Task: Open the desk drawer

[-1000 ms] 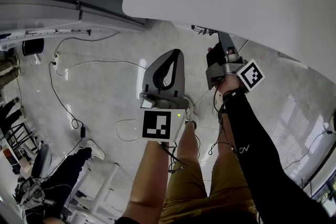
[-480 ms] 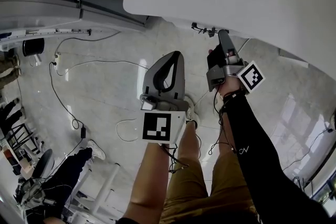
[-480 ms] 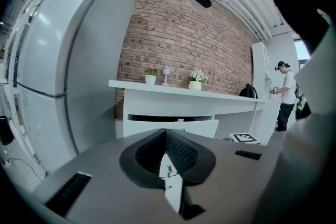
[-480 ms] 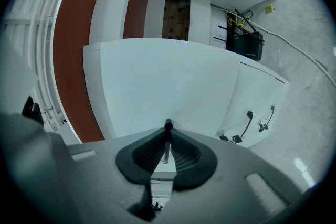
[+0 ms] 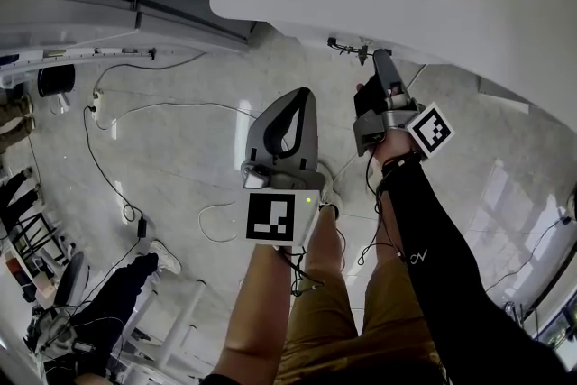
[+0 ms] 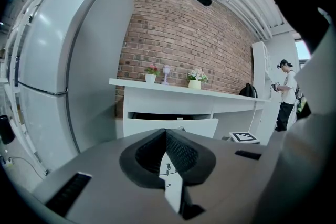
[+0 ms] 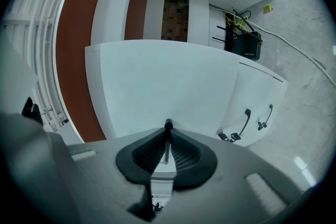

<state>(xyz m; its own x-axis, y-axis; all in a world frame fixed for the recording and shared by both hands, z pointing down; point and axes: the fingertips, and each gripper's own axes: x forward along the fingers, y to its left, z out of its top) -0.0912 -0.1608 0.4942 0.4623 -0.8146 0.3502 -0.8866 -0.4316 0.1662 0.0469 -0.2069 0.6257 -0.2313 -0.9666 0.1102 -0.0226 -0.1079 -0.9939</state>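
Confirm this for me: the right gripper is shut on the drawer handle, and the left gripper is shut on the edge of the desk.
Wrong on the left gripper: the left gripper view shows its jaws together with nothing between them, well short of the desk. The rest holds: the right gripper is shut on the drawer handle.

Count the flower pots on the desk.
2. Both stand on the desk top: a pink-flowered pot at left, a pale-flowered pot further right. Others may be hidden beyond the view.
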